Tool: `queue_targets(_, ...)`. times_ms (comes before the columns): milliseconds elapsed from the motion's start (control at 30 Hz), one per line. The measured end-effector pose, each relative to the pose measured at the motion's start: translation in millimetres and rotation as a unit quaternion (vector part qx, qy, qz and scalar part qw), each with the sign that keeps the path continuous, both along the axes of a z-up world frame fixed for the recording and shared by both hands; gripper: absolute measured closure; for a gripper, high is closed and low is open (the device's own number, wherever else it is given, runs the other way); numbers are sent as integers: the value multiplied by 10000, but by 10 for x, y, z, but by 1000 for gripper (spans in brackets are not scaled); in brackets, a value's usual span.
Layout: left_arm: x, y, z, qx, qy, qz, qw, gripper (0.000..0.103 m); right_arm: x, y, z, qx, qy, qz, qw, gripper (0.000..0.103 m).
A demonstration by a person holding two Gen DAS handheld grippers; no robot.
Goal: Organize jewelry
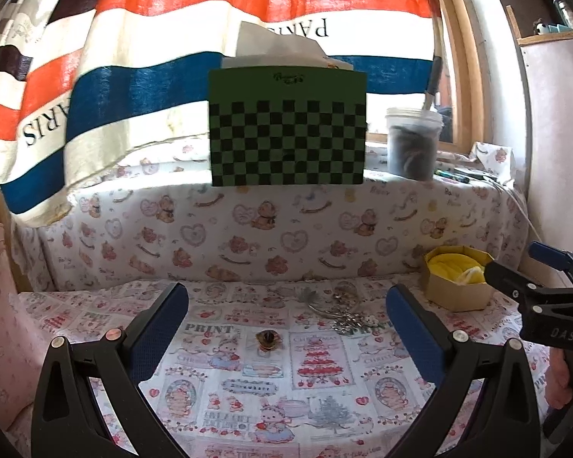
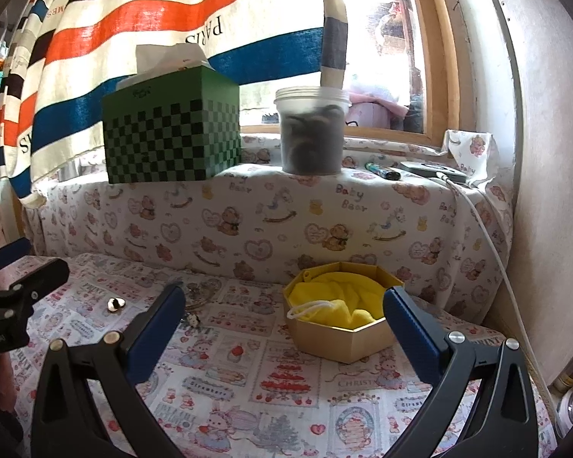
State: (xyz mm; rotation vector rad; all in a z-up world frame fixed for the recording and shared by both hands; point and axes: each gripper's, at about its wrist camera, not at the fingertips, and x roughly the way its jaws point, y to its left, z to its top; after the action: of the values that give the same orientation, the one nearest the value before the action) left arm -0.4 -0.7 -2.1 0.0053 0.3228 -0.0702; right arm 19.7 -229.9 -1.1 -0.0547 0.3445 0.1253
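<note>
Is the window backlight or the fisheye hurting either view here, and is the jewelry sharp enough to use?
Left wrist view: window bright but narrow, curtain glows, edges bend strongly; ring and silver jewelry pile small, soft, still recognisable. Right wrist view: window blown out, plastic jar backlit and hazy; yellow cloth in the box evenly lit and sharp.

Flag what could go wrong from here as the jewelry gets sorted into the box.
1. The ring is small and lies flat on the busy printed cloth; the wide-open left gripper may pinch fabric or miss it.
2. The silver pieces lie in a tangled heap, so lifting one could drag others.
3. The yellow pouch fills the box, leaving little room.
</note>
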Motion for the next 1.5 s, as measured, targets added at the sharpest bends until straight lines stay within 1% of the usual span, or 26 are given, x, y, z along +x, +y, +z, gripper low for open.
queue_targets(133,-34,-46,12,-6,-89,-152,9998,2,-22,-19,2,41,-67,-90,9999,0)
queue_targets(167,-28,-40,12,-20,-76,-122,9999,4,-30,-35,7,77,-92,-116,9999,0)
queue_targets(233,0,-9,10,-112,-12,-122,9999,13,-45,-64,14,139,-128,-158,9997,0)
queue_targets(300,65,27,2,-190,167,-244,9994,32,-50,-74,15,158,-146,-250,9995,0)
queue_targets(333,120,33,0,-146,330,-246,9990,35,-43,-75,16,164,-128,-226,9995,0)
queue_targets(400,283,70,7,-117,813,-174,9965,51,-26,-78,17,173,-82,-191,9996,0)
queue_targets(433,352,102,7,-173,1032,-132,9944,53,-26,-81,19,173,-84,-245,9995,0)
queue_targets(467,468,121,9,-147,1391,-64,9901,60,-31,-88,22,183,-104,-291,9994,0)
queue_targets(500,584,123,4,-97,1737,-76,9847,74,-37,-90,25,200,-120,-253,9994,0)
queue_targets(533,723,130,-3,-131,2129,-179,9768,78,-32,-81,25,206,-101,-143,9996,0)
queue_targets(600,952,153,-23,-337,2740,-372,9604,80,-17,-53,21,155,-56,-49,9999,0)
queue_targets(633,1047,171,-30,-442,2964,-358,9534,81,-19,-45,19,132,-56,-60,9999,0)
queue_targets(667,1107,183,-29,-493,3084,-299,9495,83,-26,-45,22,135,-76,-48,9999,1)
queue_targets(767,1230,191,-25,-416,3228,-90,9455,83,-62,-50,31,146,-167,-8,9998,9)
queue_targets(800,1263,191,-54,-420,3334,-72,9418,83,-72,-39,33,99,-187,2,9998,10)
queue_targets(833,1297,186,-93,-411,3495,-120,9359,83,-76,-26,34,54,-186,17,9998,13)
queue_targets(867,1321,172,-146,-397,3629,-201,9308,83,-75,-12,33,-1,-166,22,9999,19)
queue_targets(900,1335,161,-194,-412,3670,-238,9290,83,-66,0,30,-53,-123,20,9999,23)
queue_targets(967,1392,120,-267,-259,3727,-123,9275,82,-34,9,19,-149,2,-87,9999,41)
queue_targets(1000,1426,85,-321,-149,3830,-111,9236,82,-20,0,13,-130,66,-70,9999,45)
queue_targets(1067,1469,57,-396,-134,3969,-145,9177,81,6,-19,1,-39,218,75,9997,54)
queue_targets(1167,1475,58,-464,-76,3943,-68,9189,82,23,-26,-8,-11,289,87,9995,57)
queue_targets(1200,1460,59,-470,-62,3896,-76,9209,81,28,-27,-8,-14,307,107,9995,57)
queue_targets(1333,1421,49,-559,-15,3948,-72,9187,81,49,-12,-16,-18,387,140,9992,57)
queue_targets(1400,1376,81,-585,-69,3892,-159,9210,80,44,-9,-14,-33,386,122,9992,56)
queue_targets(1500,1313,120,-571,12,3824,-241,9237,81,55,-16,-21,36,488,174,9986,54)
